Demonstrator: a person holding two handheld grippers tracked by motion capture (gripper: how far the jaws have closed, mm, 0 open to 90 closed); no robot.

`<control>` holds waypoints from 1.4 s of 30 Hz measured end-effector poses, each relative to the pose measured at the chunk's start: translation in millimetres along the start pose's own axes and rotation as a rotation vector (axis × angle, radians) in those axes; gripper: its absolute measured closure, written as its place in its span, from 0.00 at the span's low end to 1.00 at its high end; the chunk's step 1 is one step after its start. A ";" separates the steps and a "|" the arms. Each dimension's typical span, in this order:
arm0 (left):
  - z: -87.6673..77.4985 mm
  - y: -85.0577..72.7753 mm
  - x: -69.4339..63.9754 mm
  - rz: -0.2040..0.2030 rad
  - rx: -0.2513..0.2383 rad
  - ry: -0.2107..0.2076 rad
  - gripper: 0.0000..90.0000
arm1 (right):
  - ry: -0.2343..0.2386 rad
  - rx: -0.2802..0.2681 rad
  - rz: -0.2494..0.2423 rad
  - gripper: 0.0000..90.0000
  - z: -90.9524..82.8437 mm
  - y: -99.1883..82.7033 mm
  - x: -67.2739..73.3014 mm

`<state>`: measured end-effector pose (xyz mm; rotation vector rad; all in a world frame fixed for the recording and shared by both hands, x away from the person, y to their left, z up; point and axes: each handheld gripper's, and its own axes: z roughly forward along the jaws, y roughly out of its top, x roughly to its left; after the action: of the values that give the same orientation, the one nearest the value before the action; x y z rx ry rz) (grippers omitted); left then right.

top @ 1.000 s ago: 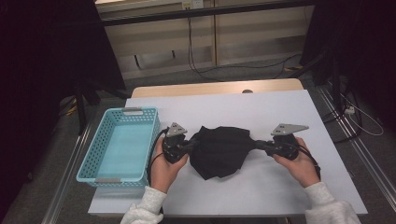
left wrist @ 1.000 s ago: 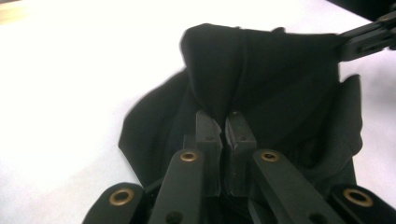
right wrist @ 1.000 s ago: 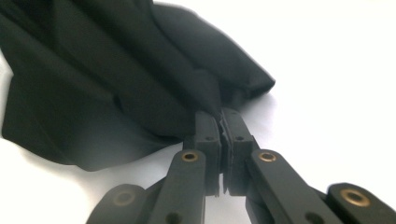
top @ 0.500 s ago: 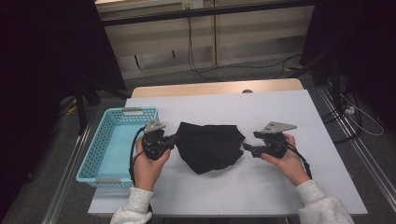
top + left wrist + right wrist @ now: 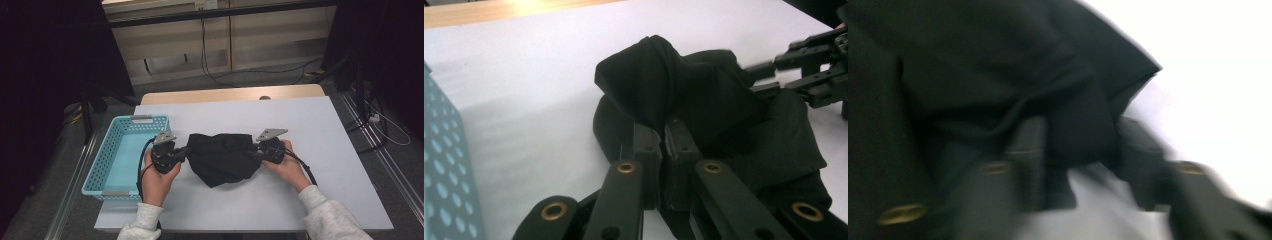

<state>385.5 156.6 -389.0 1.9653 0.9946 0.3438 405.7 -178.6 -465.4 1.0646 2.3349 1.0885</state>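
Leftmost, the blue basket (image 5: 122, 150) sits at the left edge of the desk (image 5: 325, 150), nothing in it that I can see. Just beside it, left gripper (image 5: 186, 150) has its fingers (image 5: 646, 150) pressed together, pinching the left edge of the black cloth (image 5: 222, 157); the left gripper view shows a fold of it rising straight out of the clamp, lifted a bit off the desk. Cloth lies bunched mid-desk between the two hands, touching both grippers, well short of the basket. On the right, right gripper (image 5: 256, 151) is the one that changed: a second ago it held the cloth's right edge, half a second ago it was off the cloth with a clear gap between them, now it's back at that edge. Its fingers (image 5: 1030, 150) have just been closing, and the right gripper view shows a cloth fold (image 5: 1083, 135) between them. They stand partly spread with a visible gap; the view is blurred, so I can't tell whether the pads have bitten yet. The left hand has also drifted toward the basket since a second ago. My read: a regrip on the right side, picking a new spot, probably to fold or gather the cloth. Grip not confirmed; if it closes on too thin a fold, it could slip.
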 end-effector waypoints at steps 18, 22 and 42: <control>31.5 6.9 -35.9 0.064 -0.033 -0.126 0.96 | -0.090 -0.133 0.123 0.98 -121.7 -39.8 -28.6; 35.6 9.8 -39.8 0.081 -0.029 -0.129 0.96 | -0.096 -0.149 0.128 0.97 -135.4 -47.8 -27.0; -1.3 5.6 1.5 -0.029 -0.039 0.038 0.96 | -0.049 -0.150 0.097 0.57 -57.9 -15.4 -6.2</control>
<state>388.6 156.9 -383.9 1.9139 1.0321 0.3824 368.7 -218.9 -440.0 1.1447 2.1459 1.2374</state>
